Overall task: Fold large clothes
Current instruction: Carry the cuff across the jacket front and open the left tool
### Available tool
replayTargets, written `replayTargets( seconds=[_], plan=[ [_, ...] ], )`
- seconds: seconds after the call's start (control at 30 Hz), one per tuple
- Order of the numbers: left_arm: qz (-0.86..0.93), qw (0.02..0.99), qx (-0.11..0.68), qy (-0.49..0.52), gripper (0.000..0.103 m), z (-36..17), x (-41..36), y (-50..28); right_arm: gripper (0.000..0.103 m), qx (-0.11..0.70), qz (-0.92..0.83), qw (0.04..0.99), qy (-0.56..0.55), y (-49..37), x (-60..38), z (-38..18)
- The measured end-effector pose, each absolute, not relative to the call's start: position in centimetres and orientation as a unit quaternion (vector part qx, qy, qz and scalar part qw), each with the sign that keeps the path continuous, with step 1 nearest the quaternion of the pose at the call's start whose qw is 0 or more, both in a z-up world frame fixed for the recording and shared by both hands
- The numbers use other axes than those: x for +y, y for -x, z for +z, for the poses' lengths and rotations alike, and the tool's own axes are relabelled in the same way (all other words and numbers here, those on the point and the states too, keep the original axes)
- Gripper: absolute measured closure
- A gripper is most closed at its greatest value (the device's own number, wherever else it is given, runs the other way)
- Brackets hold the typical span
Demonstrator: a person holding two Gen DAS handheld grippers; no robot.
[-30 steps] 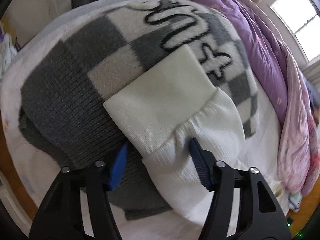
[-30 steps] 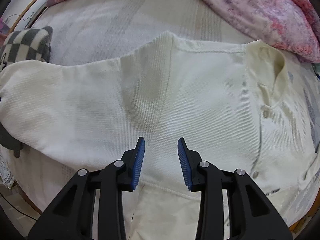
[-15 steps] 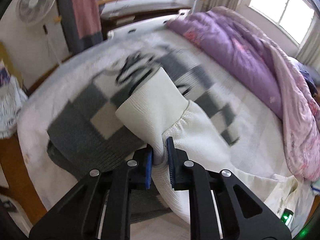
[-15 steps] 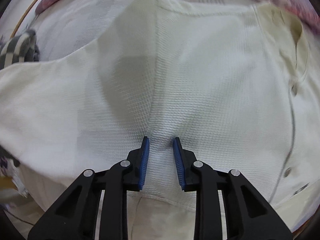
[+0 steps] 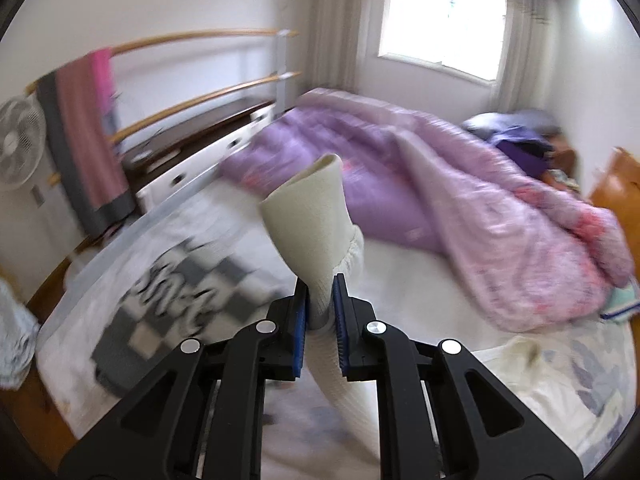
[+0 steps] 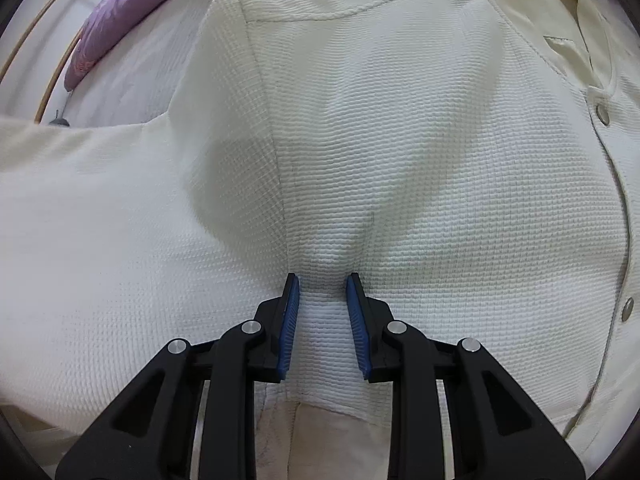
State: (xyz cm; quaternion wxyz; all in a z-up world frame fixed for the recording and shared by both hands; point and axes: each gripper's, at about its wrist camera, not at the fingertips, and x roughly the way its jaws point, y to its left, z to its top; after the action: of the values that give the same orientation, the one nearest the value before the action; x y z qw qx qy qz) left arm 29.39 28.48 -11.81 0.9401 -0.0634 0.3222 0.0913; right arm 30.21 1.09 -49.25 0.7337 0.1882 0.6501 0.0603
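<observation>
At the far left of your left wrist view a white standing fan (image 5: pixel 18 142) stands against the wall, with a pink and grey cloth (image 5: pixel 86 136) hanging over the curved wooden rail (image 5: pixel 192 40) just beside it; nearer, on the white bedsheet (image 5: pixel 404 276), lies a grey and white checked knitted blanket (image 5: pixel 176 292), blurred by motion; your left gripper (image 5: pixel 320 300) has its blue-padded fingers pressed together on the ribbed cuff of the cream waffle-knit cardigan sleeve (image 5: pixel 310 220), which rises upright out of the jaws and flares open at its far end, lifted clear of the bed; to the right a crumpled purple and pink quilt (image 5: pixel 460 196) sprawls across the far side, under a bright window (image 5: pixel 444 20).

In your right wrist view the cream waffle-knit cardigan body (image 6: pixel 420 140) lies spread flat, filling the frame, its metal snap buttons (image 6: pixel 602 112) running down the right edge; your right gripper (image 6: pixel 322 296) has its fingers a little apart with a raised pinch of fabric bunched between them beside the sleeve seam; whether they grip it firmly I cannot tell.
</observation>
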Motion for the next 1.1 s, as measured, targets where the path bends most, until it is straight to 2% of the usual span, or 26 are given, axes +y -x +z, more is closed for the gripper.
replayTargets(
  seconds=[0.23, 0.43, 0.5, 0.87, 1.1],
  plan=[
    [-0.016, 0.956, 0.292, 0.014, 0.092, -8.3, 15.0, -30.4, 0.083, 0.64, 0.092, 0.722, -0.246, -29.1, -3.4, -50.3],
    [-0.096, 0.946, 0.308, -0.025, 0.092, -10.0, 3.9, -30.9, 0.097, 0.635, 0.105, 0.695, -0.321, -27.1, -6.2, -51.5],
    [-0.114, 0.939, 0.321, -0.038, 0.092, -11.5, 0.6, -31.0, 0.102, 0.637, 0.113, 0.681, -0.344, -25.9, -7.3, -52.0],
    [-0.205, 0.88, 0.408, -0.131, 0.092, -24.6, -14.8, -29.9, 0.099, 0.609, 0.05, 0.642, -0.463, -12.6, -25.7, -52.7],
    [-0.214, 0.843, 0.461, -0.173, 0.092, -34.4, -21.4, -28.1, 0.099, 0.596, -0.079, 0.631, -0.49, -0.8, -38.2, -49.6]
  ],
)
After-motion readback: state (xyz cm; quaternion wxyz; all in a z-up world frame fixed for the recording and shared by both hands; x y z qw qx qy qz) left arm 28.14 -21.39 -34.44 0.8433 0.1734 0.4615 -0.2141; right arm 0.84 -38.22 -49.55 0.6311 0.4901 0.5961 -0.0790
